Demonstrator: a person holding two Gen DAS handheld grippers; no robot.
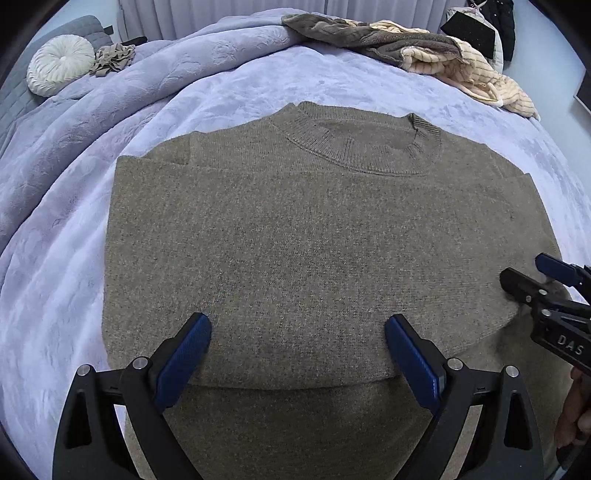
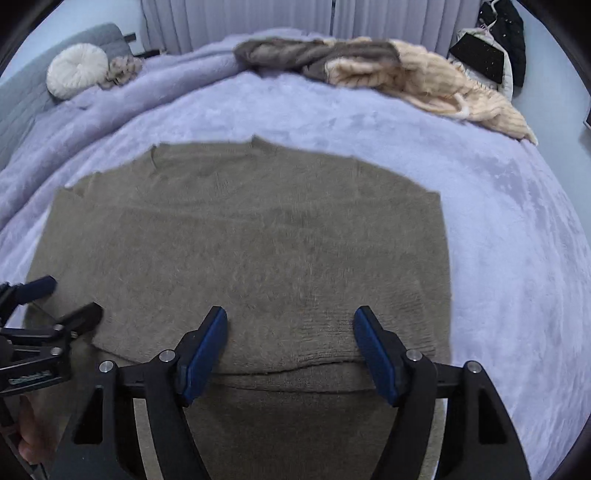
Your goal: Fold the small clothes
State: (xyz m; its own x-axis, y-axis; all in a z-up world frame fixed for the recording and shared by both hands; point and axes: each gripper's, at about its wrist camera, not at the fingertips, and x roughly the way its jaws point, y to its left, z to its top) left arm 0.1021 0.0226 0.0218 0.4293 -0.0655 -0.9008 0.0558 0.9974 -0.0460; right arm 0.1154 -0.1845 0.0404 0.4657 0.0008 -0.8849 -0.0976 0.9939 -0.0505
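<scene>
Here the brown knitted sweater [image 1: 295,240] is lying flat on the lilac blanket [image 1: 74,277] covering the bed, its ribbed collar [image 1: 362,147] pointing to the far side and its near part doubled over into a fold edge just ahead of both tools. The left gripper [image 1: 297,339] is hovering over that fold with its blue pads spread wide and nothing pinched between them; the right gripper [image 2: 290,332] is likewise standing released, jaws apart above the hem, gripping nothing. No container is showing anywhere. The right wrist view is smearing with motion blur, so the knit texture and collar there are hard to make out, and the sweater's near end is running out of sight beneath the gripper bodies. At the frame edges only part of a hand is peeking in. Far off, a round white cushion [image 1: 61,64] is resting at the left, a heap of brown and cream clothes [image 1: 406,48] is lying at the far right, and pale curtains [image 2: 240,22] are hanging behind.
</scene>
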